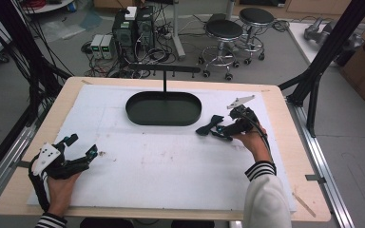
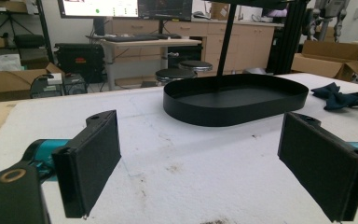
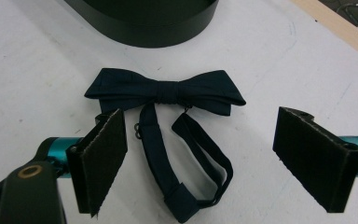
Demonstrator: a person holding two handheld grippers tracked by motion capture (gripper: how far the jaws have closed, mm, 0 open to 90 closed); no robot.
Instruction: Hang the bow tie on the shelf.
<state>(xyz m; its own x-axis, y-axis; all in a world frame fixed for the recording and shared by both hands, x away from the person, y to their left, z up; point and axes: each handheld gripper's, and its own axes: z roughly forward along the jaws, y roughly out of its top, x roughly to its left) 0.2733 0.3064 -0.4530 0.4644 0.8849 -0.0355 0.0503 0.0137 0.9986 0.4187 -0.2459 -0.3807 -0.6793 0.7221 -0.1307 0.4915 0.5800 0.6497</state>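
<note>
Straddling the bow tie (image 3: pixel 165 91) with your right gripper (image 3: pixel 200 154) jaws apart, nothing grasped, you have yet to lift it toward the tray (image 3: pixel 144 21) ahead.

- The high view looked forward and down from above the near edge of the table (image 1: pixel 285 156), the black tray (image 1: pixel 163 109) far off at centre.
- The left gripper view sat low, facing the tray (image 2: pixel 235 100) level.
- The right gripper view pointed down, close before the tray (image 3: pixel 144 21), shared by all.
</note>
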